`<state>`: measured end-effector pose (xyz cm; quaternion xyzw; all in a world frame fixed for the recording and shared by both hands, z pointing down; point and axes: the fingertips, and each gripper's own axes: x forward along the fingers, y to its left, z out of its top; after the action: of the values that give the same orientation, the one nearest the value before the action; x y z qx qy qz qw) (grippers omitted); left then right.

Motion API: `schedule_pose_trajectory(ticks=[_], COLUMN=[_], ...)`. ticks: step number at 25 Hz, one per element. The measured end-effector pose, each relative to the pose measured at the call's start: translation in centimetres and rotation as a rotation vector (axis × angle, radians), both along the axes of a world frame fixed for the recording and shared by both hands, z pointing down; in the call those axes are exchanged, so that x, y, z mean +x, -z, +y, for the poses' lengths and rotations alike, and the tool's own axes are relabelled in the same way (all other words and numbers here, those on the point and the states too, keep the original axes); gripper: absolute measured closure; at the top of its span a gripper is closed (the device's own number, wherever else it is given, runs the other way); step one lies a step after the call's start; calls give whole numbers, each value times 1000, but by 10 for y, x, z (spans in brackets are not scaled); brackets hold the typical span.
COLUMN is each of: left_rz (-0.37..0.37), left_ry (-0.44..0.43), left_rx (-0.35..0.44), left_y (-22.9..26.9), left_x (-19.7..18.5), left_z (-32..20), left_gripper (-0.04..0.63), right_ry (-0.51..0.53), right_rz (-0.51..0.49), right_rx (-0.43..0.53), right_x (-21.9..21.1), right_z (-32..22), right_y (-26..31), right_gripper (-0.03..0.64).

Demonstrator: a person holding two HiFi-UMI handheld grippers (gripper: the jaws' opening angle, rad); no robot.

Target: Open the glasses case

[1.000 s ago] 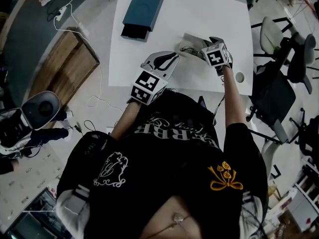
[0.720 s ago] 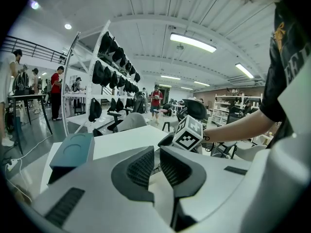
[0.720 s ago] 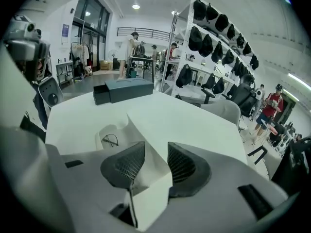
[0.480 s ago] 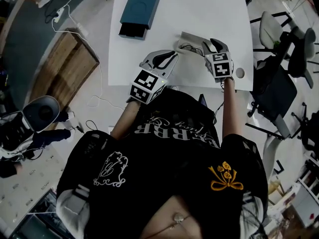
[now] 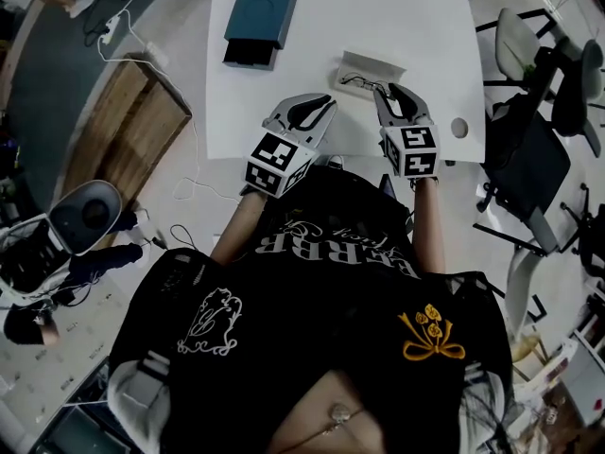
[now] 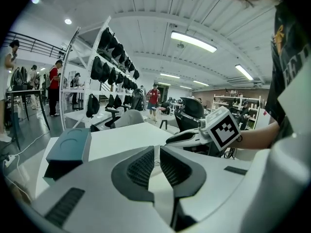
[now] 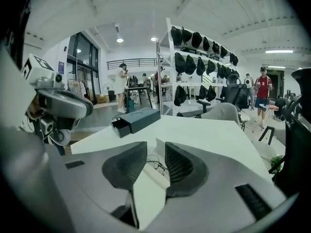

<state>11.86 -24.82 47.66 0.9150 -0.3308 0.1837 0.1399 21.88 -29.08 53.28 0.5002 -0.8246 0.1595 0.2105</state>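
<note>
White desk (image 5: 416, 26), shelved hall — glasses case (image 5: 364, 68) open; at near edge left claw (image 5: 324, 105) narrow, right claw (image 5: 395, 91) wider, just closing — both empty.

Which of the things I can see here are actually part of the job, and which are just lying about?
Part of the job:
- glasses case
- glasses lying in it

Just lying about:
- teal box on the table, far left
- office chairs beside it

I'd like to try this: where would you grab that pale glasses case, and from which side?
Probably by a long side wall of the glasses case, coming from the person's side. It lies flat and low, long edge facing the open right gripper, so jaws could pinch that thin wall, clear of the glasses.
</note>
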Motion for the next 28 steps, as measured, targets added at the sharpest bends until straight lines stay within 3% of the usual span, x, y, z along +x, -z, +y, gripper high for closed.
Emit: schedule_pose_trajectory(ticks=[6,9,15,28], left_rz=[81,73,-1,76], left_ry=[37,56,64,96], left_rx=[-68,-81,-49,9], left_y=[3,2,4,30], left_x=[-8,-19,-46,-134], left_z=[4,6,23,97], left_gripper=[555,555,555,555], right_ry=[-15,-14,19,9], right_rz=[-92,-111,-127,-165], right_rx=[-22,-27,-22,40], right_x=[-13,-21,-54,-143], right_z=[22,30,42,116], right_y=[10,7,11,48], right_gripper=[495,503,515,549])
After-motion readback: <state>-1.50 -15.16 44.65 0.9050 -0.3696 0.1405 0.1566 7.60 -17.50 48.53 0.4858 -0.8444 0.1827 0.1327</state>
